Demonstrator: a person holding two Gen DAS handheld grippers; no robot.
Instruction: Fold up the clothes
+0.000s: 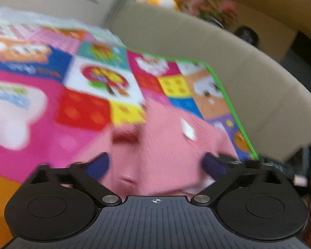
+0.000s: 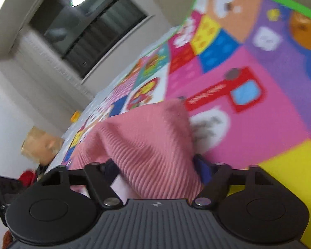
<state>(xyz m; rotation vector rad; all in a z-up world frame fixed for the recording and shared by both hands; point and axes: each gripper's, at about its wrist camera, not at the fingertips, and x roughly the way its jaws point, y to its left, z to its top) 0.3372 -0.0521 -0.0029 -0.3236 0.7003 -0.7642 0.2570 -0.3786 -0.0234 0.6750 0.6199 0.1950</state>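
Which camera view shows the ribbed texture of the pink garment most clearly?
The right wrist view. There the pink ribbed garment rises as a peak between the fingers of the right gripper, and its ribs are sharp. The left wrist view shows the same garment on the colourful play mat, with a white tag, but motion blur hides the ribs.

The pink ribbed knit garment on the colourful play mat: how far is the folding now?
Done: no finished fold shows; the pink ribbed knit garment lies bunched on the colourful patchwork play mat.
In hand: it sits between the fingers of both the left gripper and the right gripper; blur hides whether either presses it.
Left: flattening and all the folds.
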